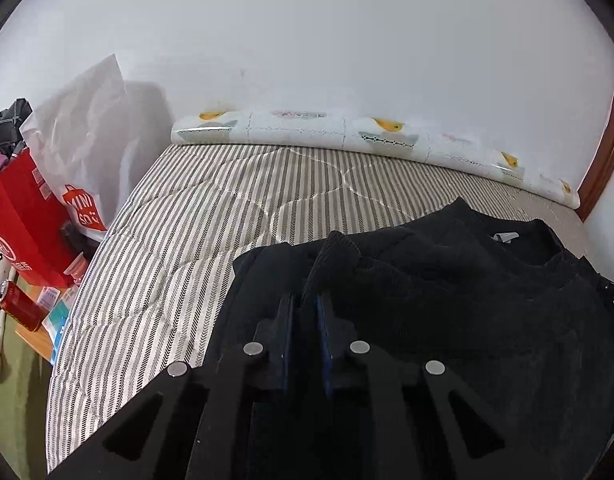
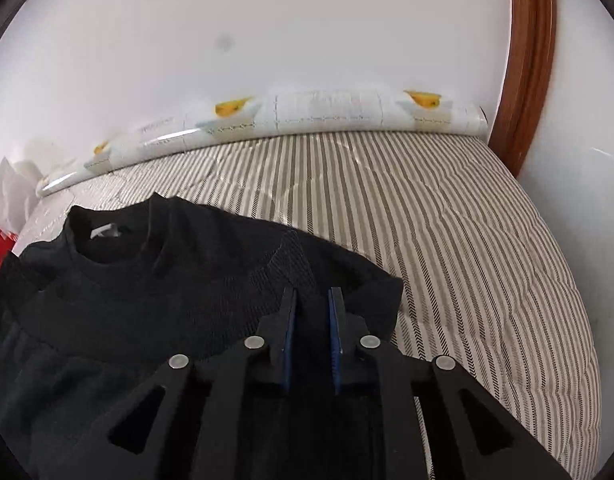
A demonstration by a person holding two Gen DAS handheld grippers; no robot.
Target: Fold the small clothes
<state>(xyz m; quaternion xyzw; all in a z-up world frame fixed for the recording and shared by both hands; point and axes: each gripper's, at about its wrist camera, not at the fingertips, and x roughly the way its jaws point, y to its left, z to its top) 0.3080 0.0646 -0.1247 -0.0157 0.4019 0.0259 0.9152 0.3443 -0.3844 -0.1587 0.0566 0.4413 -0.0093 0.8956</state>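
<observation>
We are finding the black knit sweater (image 1: 447,300) lying flat on the striped quilted bed (image 1: 187,220), collar toward the far edge by the rolled printed mat (image 1: 347,132). The left tool (image 1: 305,308) is clenching a ribbed sleeve fold; the right tool (image 2: 313,300) is pinching the opposite shoulder mesh, seemingly so both sides are folding inward evenly.

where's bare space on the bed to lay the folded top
Free: striped quilt right of the black sweater, and the strip up to the patterned roll. Crowded: the bed's left edge, by the red box and white bag.
</observation>
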